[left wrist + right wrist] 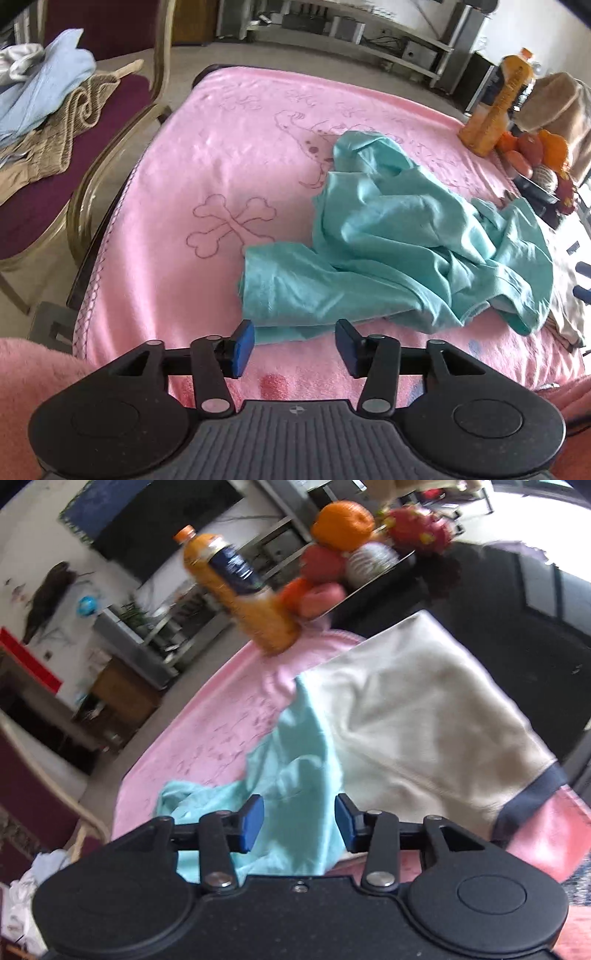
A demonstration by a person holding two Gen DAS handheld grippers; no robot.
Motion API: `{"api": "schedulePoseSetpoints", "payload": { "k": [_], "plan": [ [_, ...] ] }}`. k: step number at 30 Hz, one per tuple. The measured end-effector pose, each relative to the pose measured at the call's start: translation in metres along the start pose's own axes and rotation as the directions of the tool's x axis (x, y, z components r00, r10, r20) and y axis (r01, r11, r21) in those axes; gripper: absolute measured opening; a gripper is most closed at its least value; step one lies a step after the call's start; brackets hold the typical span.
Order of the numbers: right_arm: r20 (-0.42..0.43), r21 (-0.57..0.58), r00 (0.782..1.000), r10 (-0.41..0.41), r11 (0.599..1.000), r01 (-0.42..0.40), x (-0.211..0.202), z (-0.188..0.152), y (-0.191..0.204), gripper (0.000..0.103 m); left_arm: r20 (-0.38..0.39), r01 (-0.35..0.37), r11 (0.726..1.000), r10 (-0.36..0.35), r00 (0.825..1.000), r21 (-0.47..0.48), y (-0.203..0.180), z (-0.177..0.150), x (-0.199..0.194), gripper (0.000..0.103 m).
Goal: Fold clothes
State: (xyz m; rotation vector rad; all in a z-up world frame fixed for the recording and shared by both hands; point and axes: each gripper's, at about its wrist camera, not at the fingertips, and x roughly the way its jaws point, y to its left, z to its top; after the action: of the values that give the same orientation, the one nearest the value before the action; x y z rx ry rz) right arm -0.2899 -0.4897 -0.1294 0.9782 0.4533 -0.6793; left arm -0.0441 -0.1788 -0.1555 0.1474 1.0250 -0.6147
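My left hand-held gripper hangs over the near edge of the counter, jaws standing wide with nothing between the blue pads. The teal garment lies crumpled on the pink blanket just beyond my fingertips — its nearest flat fold reaches almost up to the left pad, but I am not touching it. Most of the heap sits ahead and to the right of this gripper.

My right hand-held gripper is partly open too, and a strip of the same teal garment runs between and under its pads; the cloth looks loose there, not pinched. Just right of it lies a cream garment with a dark cuff, spread flat, its edge touching the teal cloth.

At the far side of the blanket stand an orange drink bottle and a tray of fruit. A chair piled with more clothes stands to the left of the counter.
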Motion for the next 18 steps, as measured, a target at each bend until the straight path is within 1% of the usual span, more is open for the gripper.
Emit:
{"api": "schedulePoseSetpoints", "payload": {
  "k": [1,2,3,4,6,8,10,12,13,14,16,18],
  "plan": [
    [-0.011,0.000,1.000,0.018,1.000,-0.018,0.002,0.000,0.000,0.044,0.003,-0.009,1.000,0.009,1.000,-0.012,0.002,0.001,0.000,0.061],
    [-0.020,0.000,0.999,0.027,1.000,-0.027,0.004,-0.001,0.001,0.044,0.007,-0.019,1.000,0.019,1.000,-0.024,0.005,0.002,0.001,0.067],
    [-0.024,0.000,0.999,0.028,1.000,-0.028,0.004,-0.001,0.001,0.045,0.008,-0.021,0.999,0.021,1.000,-0.047,0.008,0.004,0.001,0.068],
    [-0.026,0.000,0.999,0.028,1.000,-0.028,0.005,-0.002,0.001,0.049,0.007,-0.022,0.997,0.022,1.000,-0.073,0.011,0.005,0.002,0.068],
    [-0.026,0.009,0.999,0.027,1.000,-0.027,0.006,-0.002,0.001,0.053,-0.017,-0.003,0.993,0.001,1.000,-0.116,0.018,0.011,0.010,0.070],
    [-0.026,0.024,0.999,0.017,1.000,-0.017,0.008,-0.003,-0.001,0.054,-0.046,-0.013,0.992,0.007,0.999,-0.127,0.018,0.016,0.022,0.069],
    [-0.024,0.036,1.000,-0.004,0.999,0.004,0.009,-0.003,-0.002,0.054,-0.054,-0.010,0.994,0.004,0.999,-0.111,0.015,0.019,0.030,0.064],
    [-0.012,0.042,0.999,-0.036,0.998,0.036,0.011,-0.002,-0.002,0.053,-0.062,0.004,0.997,-0.009,0.998,-0.081,0.010,0.020,0.039,0.053],
    [-0.005,0.040,0.999,-0.054,0.998,0.054,0.014,0.000,-0.002,0.051,-0.072,0.004,0.998,-0.009,0.997,-0.068,0.008,0.020,0.043,0.051],
    [-0.001,0.038,0.997,-0.071,0.997,0.071,0.018,0.001,-0.002,0.045,-0.083,0.004,0.999,-0.008,0.997,-0.054,0.006,0.020,0.047,0.049],
    [0.007,0.029,0.994,-0.105,0.994,0.105,0.027,0.006,-0.001,0.040,-0.092,-0.010,1.000,0.008,0.996,-0.023,0.002,0.019,0.053,0.035],
    [0.014,0.005,0.990,-0.140,0.990,0.140,0.037,0.012,0.002,0.038,-0.084,-0.042,0.999,0.043,0.996,0.015,-0.001,0.017,0.056,0.014]
  ]
}}
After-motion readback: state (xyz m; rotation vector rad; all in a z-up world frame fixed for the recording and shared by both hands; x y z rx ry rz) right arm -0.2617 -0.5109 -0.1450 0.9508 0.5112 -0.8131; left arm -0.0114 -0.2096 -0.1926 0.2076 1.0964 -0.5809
